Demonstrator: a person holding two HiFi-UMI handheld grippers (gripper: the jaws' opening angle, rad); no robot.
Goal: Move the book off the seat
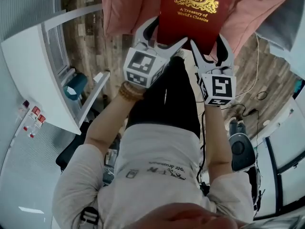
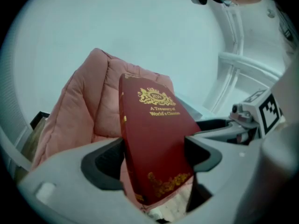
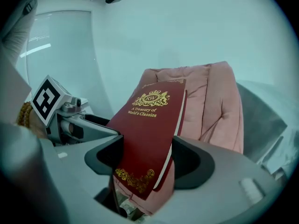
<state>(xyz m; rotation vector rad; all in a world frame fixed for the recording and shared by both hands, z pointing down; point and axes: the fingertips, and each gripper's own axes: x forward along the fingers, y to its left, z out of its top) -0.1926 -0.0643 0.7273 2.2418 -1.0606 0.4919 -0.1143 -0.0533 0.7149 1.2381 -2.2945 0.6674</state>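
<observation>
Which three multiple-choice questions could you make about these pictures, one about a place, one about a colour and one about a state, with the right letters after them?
1. Where is the lower end of the book?
A. inside a drawer
B. between the jaws of both the left gripper and the right gripper
C. on a shelf

2. What colour is its cover?
A. blue
B. green
C. red with gold print

3. In what state is the book?
A. closed
B. lying open
C. torn in two

Answers: B, each gripper view shows it clamped between that gripper's jaws; C, the gold title stands on red; A, the covers lie together.
</observation>
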